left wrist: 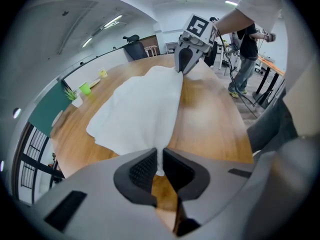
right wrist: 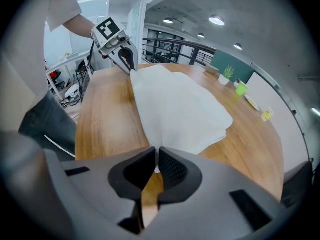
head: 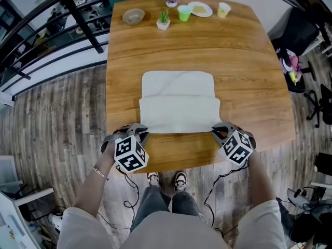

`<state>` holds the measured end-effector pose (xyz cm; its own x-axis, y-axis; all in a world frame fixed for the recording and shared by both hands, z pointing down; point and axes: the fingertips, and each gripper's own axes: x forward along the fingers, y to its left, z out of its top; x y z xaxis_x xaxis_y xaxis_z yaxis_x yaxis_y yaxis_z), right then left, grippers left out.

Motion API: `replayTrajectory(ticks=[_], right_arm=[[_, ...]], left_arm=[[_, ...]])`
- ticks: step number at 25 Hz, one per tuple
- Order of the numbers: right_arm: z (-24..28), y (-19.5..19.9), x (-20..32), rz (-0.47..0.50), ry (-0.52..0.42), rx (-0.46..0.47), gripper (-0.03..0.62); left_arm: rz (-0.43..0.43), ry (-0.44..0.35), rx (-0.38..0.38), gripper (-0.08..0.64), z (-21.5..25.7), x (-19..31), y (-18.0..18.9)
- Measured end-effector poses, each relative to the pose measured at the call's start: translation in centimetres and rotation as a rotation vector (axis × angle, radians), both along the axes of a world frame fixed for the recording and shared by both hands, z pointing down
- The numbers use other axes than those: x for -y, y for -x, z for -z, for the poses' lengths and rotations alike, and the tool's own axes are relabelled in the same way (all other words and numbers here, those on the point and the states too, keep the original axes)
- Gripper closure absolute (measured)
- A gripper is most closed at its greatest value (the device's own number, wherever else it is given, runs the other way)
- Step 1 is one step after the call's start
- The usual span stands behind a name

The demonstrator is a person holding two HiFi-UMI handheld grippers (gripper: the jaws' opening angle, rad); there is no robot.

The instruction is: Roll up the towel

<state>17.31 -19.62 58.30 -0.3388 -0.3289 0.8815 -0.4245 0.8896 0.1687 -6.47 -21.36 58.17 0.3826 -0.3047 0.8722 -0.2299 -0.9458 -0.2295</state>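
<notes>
you have the left gripper [head: 139, 133] and right gripper [head: 218, 132] each clamped on a near corner of the towel [head: 179, 105], which lies ahead on the table [head: 249, 66], near edge crosswise; roll it away.

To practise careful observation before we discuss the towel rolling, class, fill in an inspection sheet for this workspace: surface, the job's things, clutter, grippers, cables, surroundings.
Surface: wooden table, round-cornered.
Job's things: white towel, partly folded, lying toward the table's near edge.
Clutter: bowl, potted plant, green cup, plate, yellow cup along the far edge.
Grippers: left gripper shut on the towel's near left corner; right gripper shut on its near right corner.
Cables: black cables hang below the grippers.
Surroundings: plank floor, black railing, office chair.
</notes>
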Motion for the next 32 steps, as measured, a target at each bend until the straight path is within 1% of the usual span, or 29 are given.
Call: replayTrajectory(ticks=[4, 6, 9, 12, 17, 21, 26, 32], right_arm=[[0.7, 0.7, -5.3, 0.021, 0.094, 0.05, 0.572], [1.8, 1.1, -7.4, 0.023, 0.122, 0.08, 0.572], [4.4, 1.4, -8.7, 0.015, 0.117, 0.118, 0.572], [7.3, 1.5, -8.9, 0.022, 0.088, 0.128, 0.574], [11.9, 2.0, -6.9, 0.026, 0.009, 0.148, 0.574], [13.5, 1.8, -3.7, 0.001, -0.039, 0.146, 0.575], [13.4, 1.1, 1.1, -0.042, -0.048, 0.115, 0.577], [10.8, 0.0, 6.4, -0.114, -0.037, 0.105, 0.577]], left_arm=[[-0.012, 0.082, -0.008, 0.525, 0.3, -5.3, 0.9], [-0.008, 0.114, -0.02, 0.525, 1.0, -7.2, 1.3], [0.009, 0.134, -0.05, 0.525, 2.9, -8.3, 1.8], [0.024, 0.113, -0.07, 0.525, 5.2, -8.0, 2.1], [0.051, 0.044, -0.108, 0.523, 9.5, -5.4, 2.2], [0.075, 0.028, -0.127, 0.523, 11.1, -1.7, 2.1], [0.092, 0.034, -0.109, 0.523, 11.1, 4.0, 1.2], [0.086, 0.069, -0.072, 0.522, 8.7, 8.9, 0.2]])
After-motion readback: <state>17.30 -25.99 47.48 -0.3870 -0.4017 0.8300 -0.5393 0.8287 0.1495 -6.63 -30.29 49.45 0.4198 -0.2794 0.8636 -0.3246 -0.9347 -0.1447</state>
